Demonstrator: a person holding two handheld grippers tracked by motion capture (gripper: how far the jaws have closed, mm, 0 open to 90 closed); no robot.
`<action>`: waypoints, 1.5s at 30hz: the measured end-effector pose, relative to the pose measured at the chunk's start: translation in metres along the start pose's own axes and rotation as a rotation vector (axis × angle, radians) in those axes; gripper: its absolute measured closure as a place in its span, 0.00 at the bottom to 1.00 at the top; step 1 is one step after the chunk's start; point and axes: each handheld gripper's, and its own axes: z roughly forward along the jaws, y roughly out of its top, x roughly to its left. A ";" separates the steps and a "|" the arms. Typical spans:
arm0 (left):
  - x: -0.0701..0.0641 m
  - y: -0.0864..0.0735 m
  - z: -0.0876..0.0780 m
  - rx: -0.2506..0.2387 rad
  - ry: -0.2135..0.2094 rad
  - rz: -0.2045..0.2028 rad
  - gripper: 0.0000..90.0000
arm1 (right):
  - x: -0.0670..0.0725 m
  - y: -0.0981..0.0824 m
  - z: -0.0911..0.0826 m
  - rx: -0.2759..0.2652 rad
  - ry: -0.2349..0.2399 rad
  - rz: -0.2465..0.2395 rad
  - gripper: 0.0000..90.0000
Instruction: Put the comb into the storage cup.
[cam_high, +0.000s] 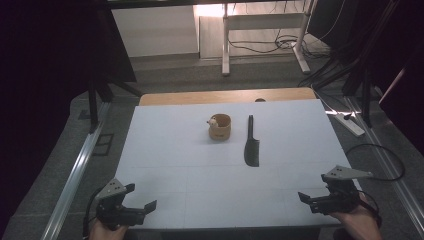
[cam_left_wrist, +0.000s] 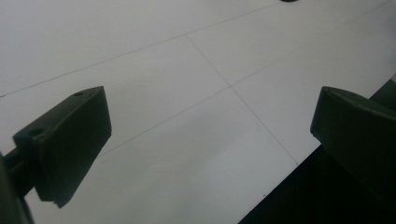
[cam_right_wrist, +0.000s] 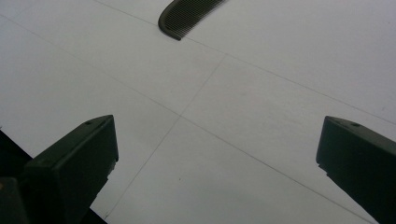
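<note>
A small tan wooden cup stands upright near the middle of the white table top, with a small pale object at its left rim. Just right of it lies a black comb, handle pointing away from me; its toothed end is at the top of the right gripper view. My left gripper rests open near the front left corner, over bare table. My right gripper is open near the front right corner, over bare table and well short of the comb.
A wooden strip borders the table's far edge. On the floor beyond are desk legs, tangled cables and a power strip. A metal rail runs along the left side. The table's front edge lies just under both grippers.
</note>
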 end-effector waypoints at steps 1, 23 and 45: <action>0.000 0.000 0.000 0.001 -0.002 0.000 0.00 | 0.000 0.001 0.001 0.002 0.003 -0.002 0.00; 0.001 0.000 0.001 0.012 -0.013 0.002 0.00 | -0.004 0.024 0.011 0.000 0.046 -0.006 0.00; 0.000 0.001 0.003 0.029 -0.017 0.013 0.01 | -0.003 0.048 0.027 0.015 0.078 -0.050 0.00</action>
